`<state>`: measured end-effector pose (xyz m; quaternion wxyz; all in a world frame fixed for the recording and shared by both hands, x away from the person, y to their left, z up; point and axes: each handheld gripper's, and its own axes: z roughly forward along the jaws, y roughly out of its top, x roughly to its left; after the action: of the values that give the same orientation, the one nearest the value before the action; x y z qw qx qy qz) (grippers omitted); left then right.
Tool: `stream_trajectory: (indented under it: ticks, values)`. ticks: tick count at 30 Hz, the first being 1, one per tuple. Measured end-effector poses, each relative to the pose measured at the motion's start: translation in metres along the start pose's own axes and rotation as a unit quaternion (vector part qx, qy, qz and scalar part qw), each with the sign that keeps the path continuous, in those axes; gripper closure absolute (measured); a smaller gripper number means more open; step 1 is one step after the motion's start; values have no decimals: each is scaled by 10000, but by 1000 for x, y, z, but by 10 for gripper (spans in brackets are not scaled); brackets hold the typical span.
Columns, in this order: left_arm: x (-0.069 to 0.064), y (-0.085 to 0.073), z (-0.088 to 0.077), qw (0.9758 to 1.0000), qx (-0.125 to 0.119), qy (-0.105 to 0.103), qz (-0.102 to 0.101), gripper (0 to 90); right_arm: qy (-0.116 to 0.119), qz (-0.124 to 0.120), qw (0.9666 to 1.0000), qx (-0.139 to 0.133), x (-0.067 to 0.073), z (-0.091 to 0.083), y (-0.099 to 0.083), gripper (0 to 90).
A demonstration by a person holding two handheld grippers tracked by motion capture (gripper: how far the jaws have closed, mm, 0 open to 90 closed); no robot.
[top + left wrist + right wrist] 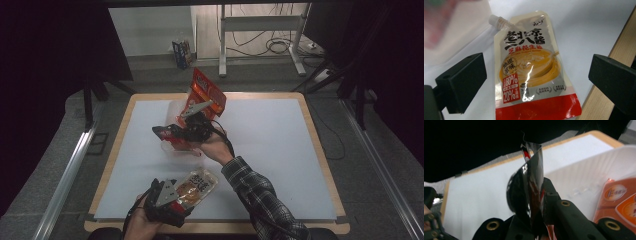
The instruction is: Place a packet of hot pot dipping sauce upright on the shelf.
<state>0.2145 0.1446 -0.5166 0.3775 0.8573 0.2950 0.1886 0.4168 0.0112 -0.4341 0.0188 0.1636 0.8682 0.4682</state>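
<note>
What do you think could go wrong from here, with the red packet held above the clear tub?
The right gripper pinches only a thin edge of the red packet, so it might slip or swing before it is inside the clear tub. The tub looks light and already holds an orange packet; a nudge might shift it. The sauce pouch lies near the table edge and could be pushed off.

The sauce pouch (534,72) carries large black Chinese characters, 老北京二八酱, across its upper half. Below them sits a red line, 芝麻花生酱. At about 8 o'clock on its face a yellow-green patch reads 地道京味, and beneath it a red block gives 80% and 20%. The small script at 1 o'clock is too small to read.
</note>
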Motion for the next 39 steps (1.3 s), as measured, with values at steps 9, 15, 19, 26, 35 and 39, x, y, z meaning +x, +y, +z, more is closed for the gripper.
stream_trajectory:
  ticks: [9, 15, 19, 26, 35, 39]
  values:
    - [2, -1, -1, 10000, 6, -9, -56, 15, -103, 62, 9999, 122, -6, -1, -15, 707]
    - [3, 0, -1, 9999, 15, -37, -117, 16, -331, 26, 9993, 159, -6, -17, -21, 521]
    - [4, 0, -1, 9998, 32, -74, -192, 19, -445, -9, 9988, 221, -6, -22, -25, 433]
    - [7, -1, -2, 9994, 84, -170, -301, 24, -553, 156, 9980, 262, -4, -35, -36, 218]
    - [8, -1, -2, 9985, 136, -380, -377, 35, -518, 158, 9983, 224, 4, -50, -47, 127]
    - [8, -1, -4, 9986, 175, -392, -303, 67, -478, 197, 9985, 176, 7, -58, -53, 99]
